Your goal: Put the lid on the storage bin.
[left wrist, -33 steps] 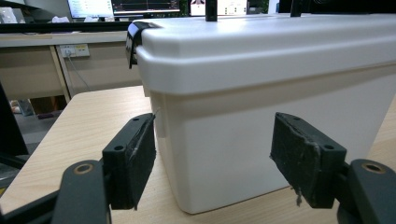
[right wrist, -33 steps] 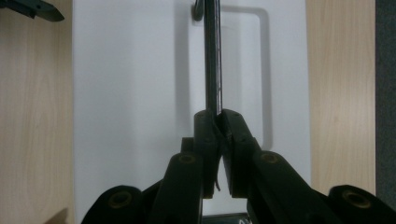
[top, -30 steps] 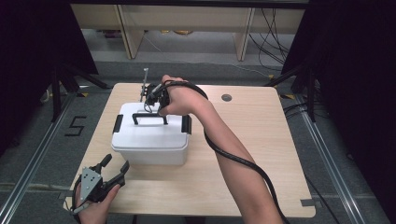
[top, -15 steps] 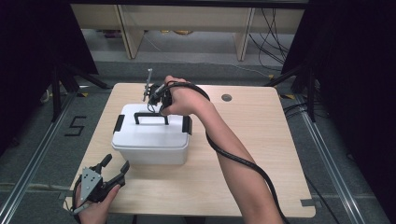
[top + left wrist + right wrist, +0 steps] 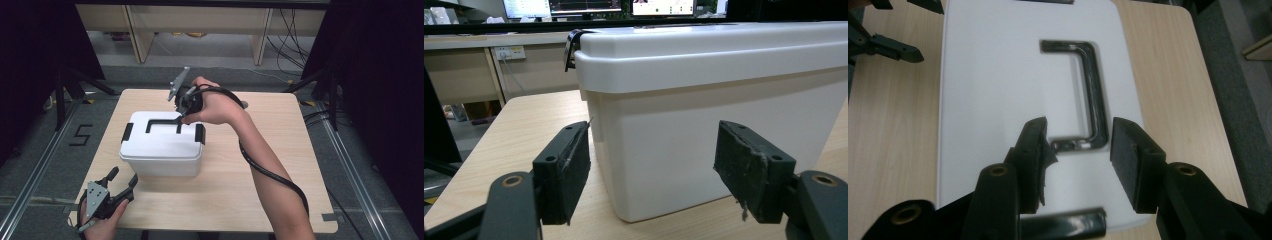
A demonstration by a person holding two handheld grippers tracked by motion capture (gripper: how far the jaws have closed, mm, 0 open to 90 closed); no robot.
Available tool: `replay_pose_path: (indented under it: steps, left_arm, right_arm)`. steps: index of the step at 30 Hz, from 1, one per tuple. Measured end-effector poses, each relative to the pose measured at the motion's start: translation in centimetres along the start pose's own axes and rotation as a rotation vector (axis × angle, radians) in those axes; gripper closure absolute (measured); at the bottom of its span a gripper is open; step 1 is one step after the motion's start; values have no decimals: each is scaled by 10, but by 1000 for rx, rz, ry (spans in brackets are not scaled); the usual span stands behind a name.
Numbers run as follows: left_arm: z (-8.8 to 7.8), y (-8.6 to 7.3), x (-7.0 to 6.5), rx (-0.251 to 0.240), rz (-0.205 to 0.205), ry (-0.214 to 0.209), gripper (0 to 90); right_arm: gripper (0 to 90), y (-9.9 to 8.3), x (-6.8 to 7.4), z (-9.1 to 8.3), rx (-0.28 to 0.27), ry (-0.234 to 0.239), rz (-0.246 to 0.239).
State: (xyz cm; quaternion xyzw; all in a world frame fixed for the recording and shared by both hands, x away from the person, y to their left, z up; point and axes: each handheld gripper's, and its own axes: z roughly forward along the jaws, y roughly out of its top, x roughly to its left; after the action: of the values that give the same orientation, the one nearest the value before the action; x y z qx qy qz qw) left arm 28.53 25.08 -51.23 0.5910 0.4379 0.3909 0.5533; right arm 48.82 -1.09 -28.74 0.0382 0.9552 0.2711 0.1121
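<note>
Currently at the approach step: white box [image 5: 161,149] sits mid-tabletop [image 5: 280,150], lid on, black handle [image 5: 163,126] lying flat on top, side latches [image 5: 200,133] down. Right tool [image 5: 1077,150] poised over the handle's near end, jaws spread, straddling the corner of the bar without touching it as far as can be judged from the right gripper view. Left tool [image 5: 122,185] held low at the near-left corner of the tabletop, jaws spread wide, pointed at the box's side wall [image 5: 704,145], near it but apart.

Judged step: lining up for a grip on the handle, not yet closed.

Next move calls for: lowering the right tool so one jaw slips under or beside the bar, then pressing shut on it. Little clearance under the flat handle, so a shallow angle probably needed. Left tool well placed to steady the box should it slide. Risk: jaws skidding off the glossy bar.
</note>
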Motion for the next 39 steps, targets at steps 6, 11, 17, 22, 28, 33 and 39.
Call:
replay_pose_path:
  steps: [6,11,17,22,28,33,39]
  left_arm:
    - [-5,-1,1,2,-12,16,299]
    - [-8,-1,4,12,-7,18,299]
    - [-6,-1,3,14,-11,21,299]
    - [-4,-2,1,19,0,17,299]
    - [-3,-3,1,17,-11,28,299]
    - [0,-5,0,20,-25,29,299]
    - [1,-5,1,27,-21,24,299]
  right_arm:
    - [590,-33,1,-16,-30,-57,41]
    - [585,-74,9,-24,-72,-107,97]
    - [585,-139,22,-30,-135,-172,211]
    - [567,-197,35,-28,-188,-209,279]
    - [556,-258,58,-23,-252,-258,377]
    - [552,-300,77,-18,-300,-301,451]
    - [539,-327,100,-6,-380,-334,521]
